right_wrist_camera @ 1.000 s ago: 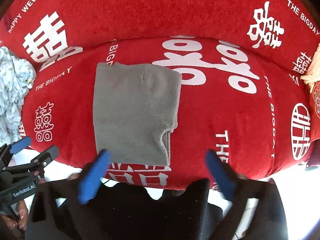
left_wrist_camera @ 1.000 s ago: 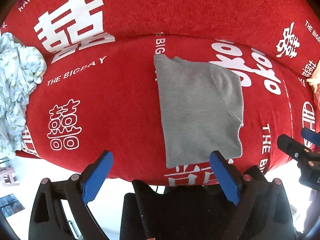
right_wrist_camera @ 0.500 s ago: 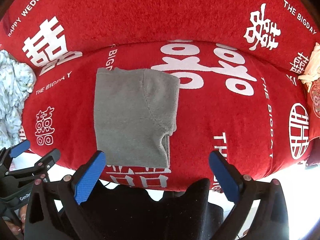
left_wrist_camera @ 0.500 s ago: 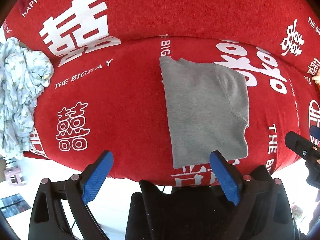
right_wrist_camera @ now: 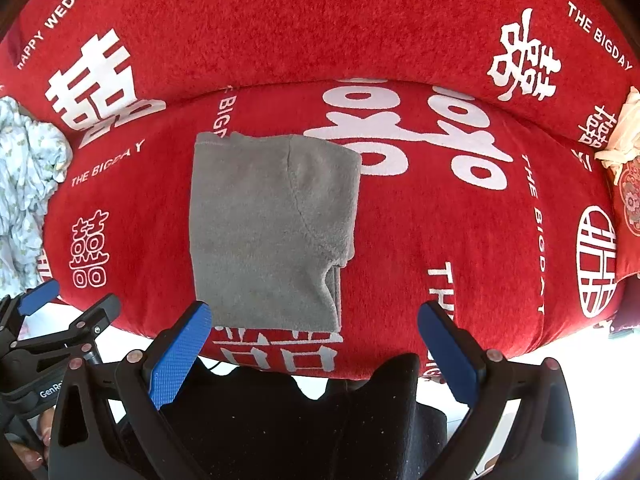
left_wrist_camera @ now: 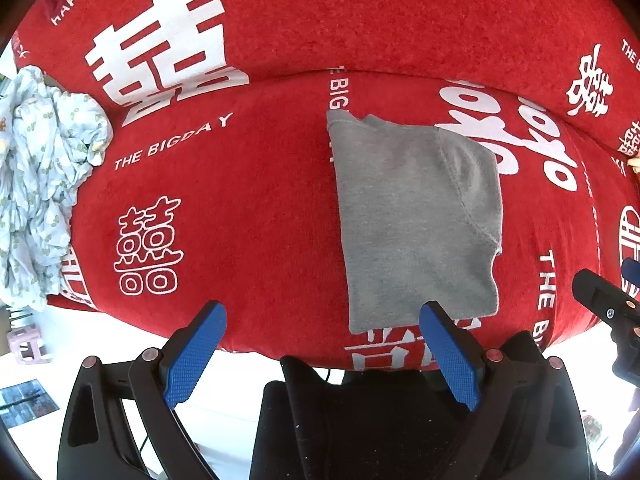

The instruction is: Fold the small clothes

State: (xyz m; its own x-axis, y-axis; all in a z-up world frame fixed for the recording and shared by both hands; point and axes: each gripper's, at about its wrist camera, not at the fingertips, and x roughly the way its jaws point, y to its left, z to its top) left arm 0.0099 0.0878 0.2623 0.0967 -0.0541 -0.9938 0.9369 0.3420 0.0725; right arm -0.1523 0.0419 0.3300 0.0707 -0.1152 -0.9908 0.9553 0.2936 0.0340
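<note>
Lying flat on the red sofa cover (left_wrist_camera: pixel 248 208), the grey garment (left_wrist_camera: pixel 412 220) sits ahead of both grippers, touched by neither. From the left wrist view, the left gripper (left_wrist_camera: pixel 322 344) hangs with its blue fingers (left_wrist_camera: pixel 192 356) spread wide and empty; the garment's near hem shows just above the right-hand finger, toward that side of the gap. Over on the right wrist view, the right gripper (right_wrist_camera: pixel 314 344) is just as wide open, nothing between its pads (right_wrist_camera: pixel 450 354), and the garment (right_wrist_camera: pixel 268 228) lies in front of its left-hand finger, hem close to the tip.

Count: one grey garment, two grippers, four blue pads in all. One crumpled pale printed cloth (left_wrist_camera: pixel 36 184) is heaped at the far left edge of the sofa, well apart from the grey piece. One cream bundle (right_wrist_camera: pixel 622 128) peeks in at the far right.

And the garment itself: soft, fleecy grey, folded into a tall neat rectangle, a curved seam running down its right part, layered edges showing at the lower right corner.
</note>
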